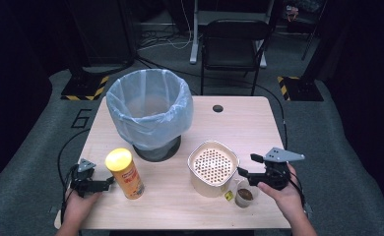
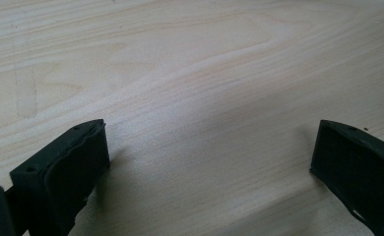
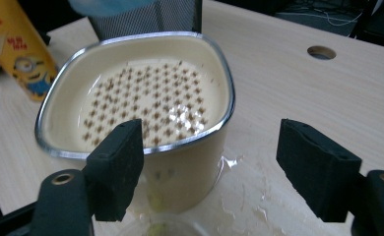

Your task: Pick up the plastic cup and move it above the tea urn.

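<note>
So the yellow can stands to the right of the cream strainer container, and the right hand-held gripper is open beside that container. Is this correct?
Not quite. The yellow can stands to the left of the cream strainer container, near the left hand-held gripper, as the high view shows. The rest holds: the right hand-held gripper is open beside that container, with nothing pressed between its jaws.
</note>
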Available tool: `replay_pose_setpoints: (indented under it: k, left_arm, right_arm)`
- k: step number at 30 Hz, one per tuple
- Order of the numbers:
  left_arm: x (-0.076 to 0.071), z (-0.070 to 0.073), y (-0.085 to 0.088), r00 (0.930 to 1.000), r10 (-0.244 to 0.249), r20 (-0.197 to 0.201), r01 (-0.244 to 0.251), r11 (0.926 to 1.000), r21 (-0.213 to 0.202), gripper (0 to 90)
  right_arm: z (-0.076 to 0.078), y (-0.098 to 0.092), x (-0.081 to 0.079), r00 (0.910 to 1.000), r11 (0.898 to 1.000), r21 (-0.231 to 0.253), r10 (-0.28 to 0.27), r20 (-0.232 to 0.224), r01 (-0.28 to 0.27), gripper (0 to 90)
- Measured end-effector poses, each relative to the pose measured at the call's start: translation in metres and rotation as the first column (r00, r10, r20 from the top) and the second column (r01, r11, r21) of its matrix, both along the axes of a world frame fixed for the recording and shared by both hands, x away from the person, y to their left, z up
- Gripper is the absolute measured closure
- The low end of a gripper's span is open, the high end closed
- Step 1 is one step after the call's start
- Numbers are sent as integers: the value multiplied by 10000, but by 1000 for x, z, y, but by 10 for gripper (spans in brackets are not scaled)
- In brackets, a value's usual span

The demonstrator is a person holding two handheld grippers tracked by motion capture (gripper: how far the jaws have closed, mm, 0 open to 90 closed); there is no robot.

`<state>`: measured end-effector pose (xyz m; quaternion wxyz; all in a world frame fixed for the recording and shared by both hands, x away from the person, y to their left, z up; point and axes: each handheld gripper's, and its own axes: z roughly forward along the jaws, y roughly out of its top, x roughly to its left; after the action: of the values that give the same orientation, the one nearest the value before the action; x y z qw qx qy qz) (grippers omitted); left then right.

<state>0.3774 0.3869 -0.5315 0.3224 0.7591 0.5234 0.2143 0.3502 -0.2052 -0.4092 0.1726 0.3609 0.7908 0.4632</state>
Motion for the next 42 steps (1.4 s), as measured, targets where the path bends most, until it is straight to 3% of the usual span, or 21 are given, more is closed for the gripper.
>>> replay_pose_setpoints:
  k: [7,15,30,40,42]
  left_arm:
    - [0,0,0,10000,-1,-32,1,10000,-14,9]
    - [0,-1,0,9999,51,100,-51,10000,-49,9]
    - [0,0,0,10000,-7,-47,7,10000,-6,9]
    - [0,-1,-1,10000,48,39,-48,10000,-74,9]
    - [0,0,0,10000,-1,-28,1,10000,-9,9]
  right_arm:
    - [-26,-2,-15,9974,9982,-77,592,-399,-596,172]
    - [-40,0,-22,9948,9957,-141,903,-478,-910,151]
    - [-70,0,-27,9901,9901,-607,1220,-698,-1263,184]
    - [-75,0,-28,9883,9861,-841,1377,-654,-1429,211]
    - [-76,1,-29,9888,9824,-1190,1380,-561,-1439,247]
